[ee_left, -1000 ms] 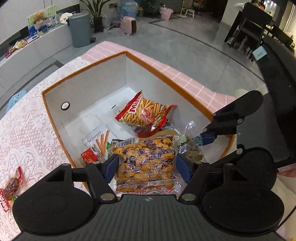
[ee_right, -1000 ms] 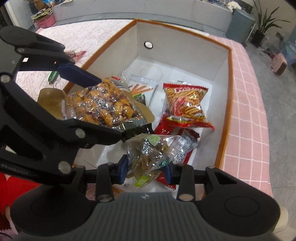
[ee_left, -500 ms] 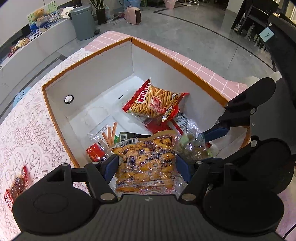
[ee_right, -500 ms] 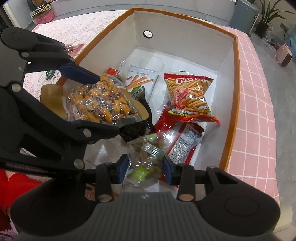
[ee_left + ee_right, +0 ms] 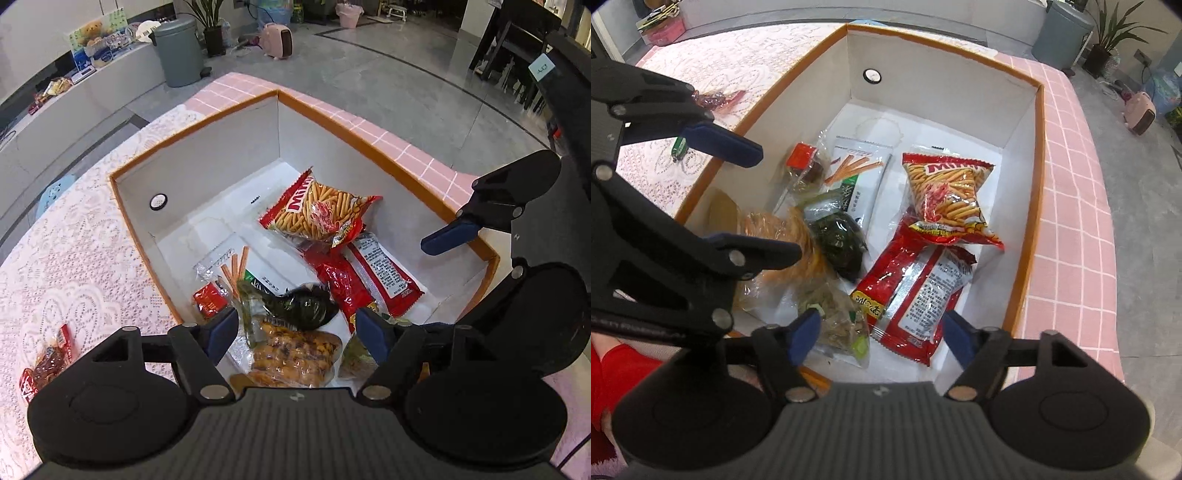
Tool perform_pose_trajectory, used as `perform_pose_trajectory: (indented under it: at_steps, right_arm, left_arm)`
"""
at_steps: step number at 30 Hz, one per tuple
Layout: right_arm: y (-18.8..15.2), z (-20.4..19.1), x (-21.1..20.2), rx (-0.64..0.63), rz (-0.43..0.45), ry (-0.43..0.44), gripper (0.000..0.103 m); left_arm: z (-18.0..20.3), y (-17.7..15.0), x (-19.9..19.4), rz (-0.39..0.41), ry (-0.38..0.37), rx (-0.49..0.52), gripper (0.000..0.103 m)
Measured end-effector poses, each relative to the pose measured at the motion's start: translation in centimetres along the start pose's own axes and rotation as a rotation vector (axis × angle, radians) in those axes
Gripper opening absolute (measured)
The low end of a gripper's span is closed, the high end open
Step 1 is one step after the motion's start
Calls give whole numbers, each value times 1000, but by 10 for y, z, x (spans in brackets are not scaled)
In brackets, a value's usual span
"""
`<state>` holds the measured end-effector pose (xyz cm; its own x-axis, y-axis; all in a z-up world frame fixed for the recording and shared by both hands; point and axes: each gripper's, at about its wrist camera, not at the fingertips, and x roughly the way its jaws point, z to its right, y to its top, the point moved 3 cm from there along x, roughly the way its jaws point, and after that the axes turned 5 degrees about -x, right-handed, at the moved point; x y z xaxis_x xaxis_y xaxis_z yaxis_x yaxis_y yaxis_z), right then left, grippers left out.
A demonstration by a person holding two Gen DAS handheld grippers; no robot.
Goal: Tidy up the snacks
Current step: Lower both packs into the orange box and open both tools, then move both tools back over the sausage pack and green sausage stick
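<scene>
A white box with an orange rim [image 5: 369,147] [image 5: 1039,147] holds several snack packs. My left gripper [image 5: 295,332] hangs over its near end with jaws opening. The orange snack bag [image 5: 291,354] [image 5: 790,236] lies loose below them, and no pad touches it. My right gripper [image 5: 881,336] is opening too. The clear bag of green-brown snacks [image 5: 842,321] [image 5: 354,358] rests on the box floor by its left finger, free of the pads. Further in lie a red stick-snack bag [image 5: 317,214] [image 5: 945,192], a red packet [image 5: 369,273] and a dark green pack [image 5: 299,306].
Loose wrapped snacks [image 5: 48,362] [image 5: 716,98] and a small green item [image 5: 679,146] lie on the lace tablecloth left of the box. Pink checked cloth [image 5: 1071,221] runs along its right side. A red sleeve [image 5: 620,376] shows at the lower left. A grey bin [image 5: 177,51] stands on the floor beyond.
Both grippers let go. The orange bag dropped out of the left jaws and the clear bag out of the right jaws into the box, and both sets of jaws widened.
</scene>
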<state>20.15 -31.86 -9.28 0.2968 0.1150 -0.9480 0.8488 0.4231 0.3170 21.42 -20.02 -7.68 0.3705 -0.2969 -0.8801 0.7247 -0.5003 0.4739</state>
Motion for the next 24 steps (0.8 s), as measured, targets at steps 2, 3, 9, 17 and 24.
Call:
perform_pose_trajectory:
  at_steps: [2,3,9,17,24]
  right_arm:
    - [1,-3,-4,0,4,-3,77]
    - [2,-5,-6,-4,8,-7,78]
    - [9,-20,-22,-25,53,-24,87]
    - [28,-42,-49,21,178,-30,95]
    - [49,-69,-59,25,262,-13,100]
  left_arm:
    - [-1,-1,-6,13,4,0,85]
    - [-1,-2,-10,18,5,1,85]
    - [-13,-8,-36,64,12,-32,85]
    - [-50,-24,-67,158,49,-133,85]
    - [-87,-47,-83,215,142,-168,85]
